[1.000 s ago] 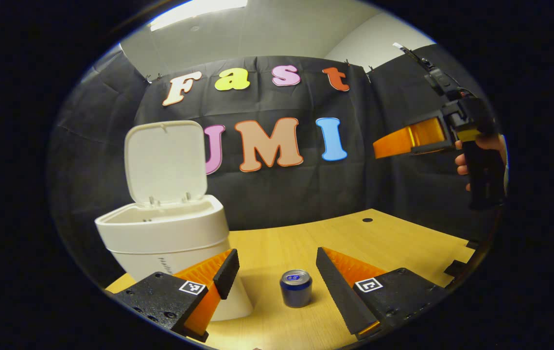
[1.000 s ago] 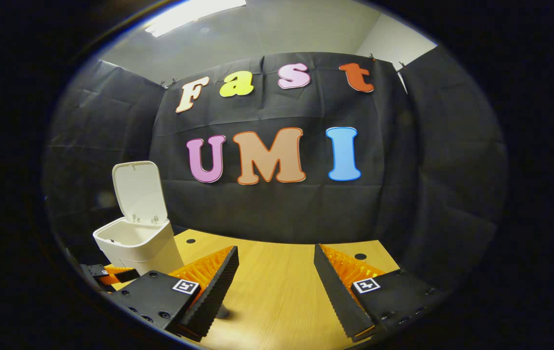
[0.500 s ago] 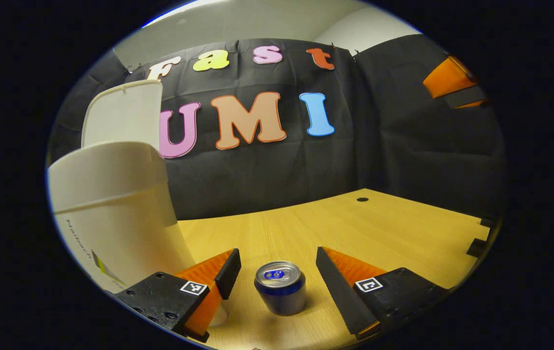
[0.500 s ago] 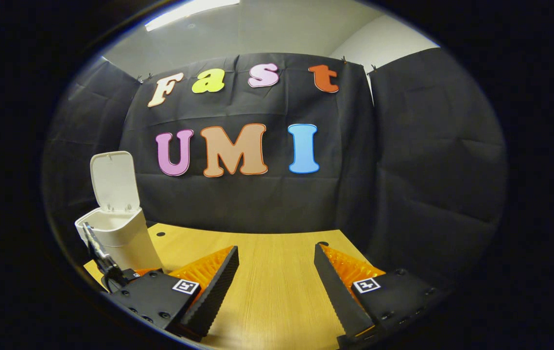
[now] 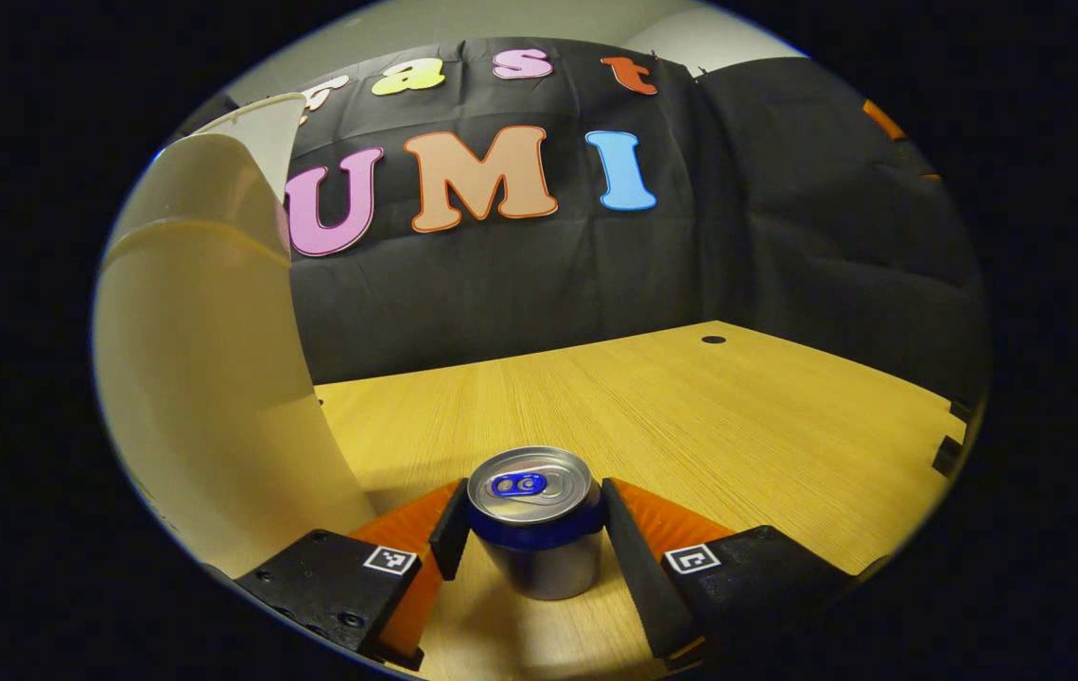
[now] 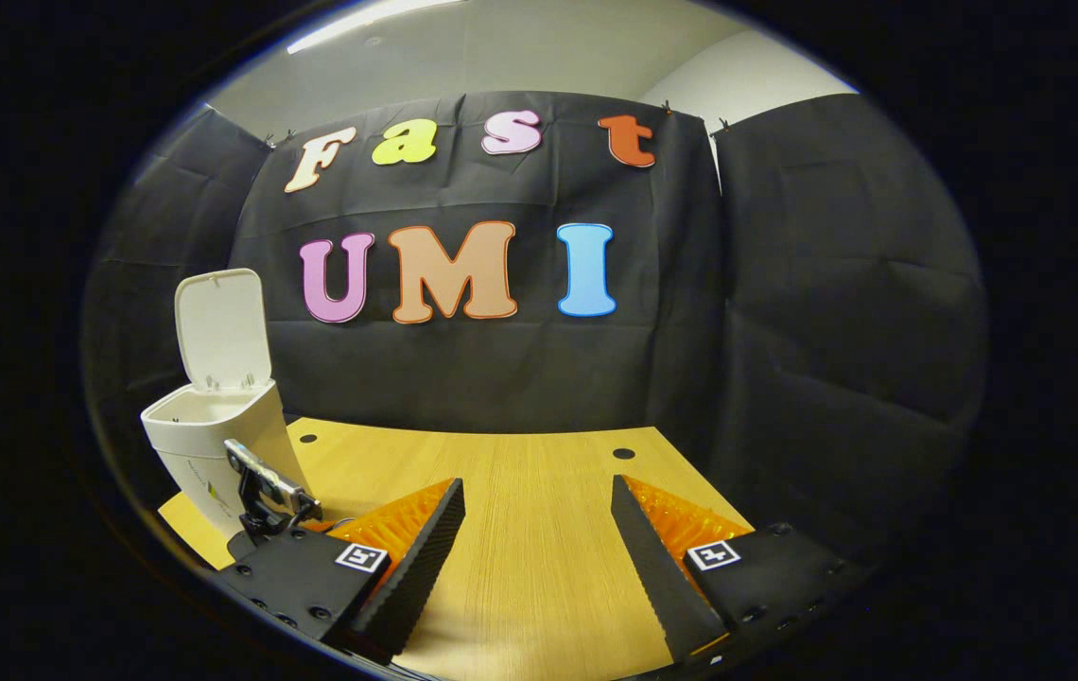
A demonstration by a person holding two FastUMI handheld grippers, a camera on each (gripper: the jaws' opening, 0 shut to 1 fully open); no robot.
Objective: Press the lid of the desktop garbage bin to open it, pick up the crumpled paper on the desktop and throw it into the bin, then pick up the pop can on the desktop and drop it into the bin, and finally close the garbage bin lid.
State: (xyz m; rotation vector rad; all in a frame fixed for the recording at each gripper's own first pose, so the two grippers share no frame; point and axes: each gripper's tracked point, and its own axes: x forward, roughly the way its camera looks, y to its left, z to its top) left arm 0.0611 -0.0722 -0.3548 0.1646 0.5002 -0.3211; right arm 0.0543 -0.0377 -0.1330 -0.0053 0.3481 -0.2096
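A silver and blue pop can stands upright on the wooden desktop. My left gripper is down at the desk, one finger pressed against each side of the can. The white garbage bin rises close on the left, its lid swung up. In the right gripper view the bin sits far left with its lid upright, and the left gripper's body shows at its foot. My right gripper hangs open over bare desk, with nothing between its fingers.
Black cloth walls close the booth behind and to the right. Small round holes mark the desk's far edge. Notches cut the desk's right edge. Bare wood stretches to the right of the can.
My left gripper has dropped and moved forward until the can sits between its fingers, which have narrowed onto it. The right gripper's view has drifted a little, still open.
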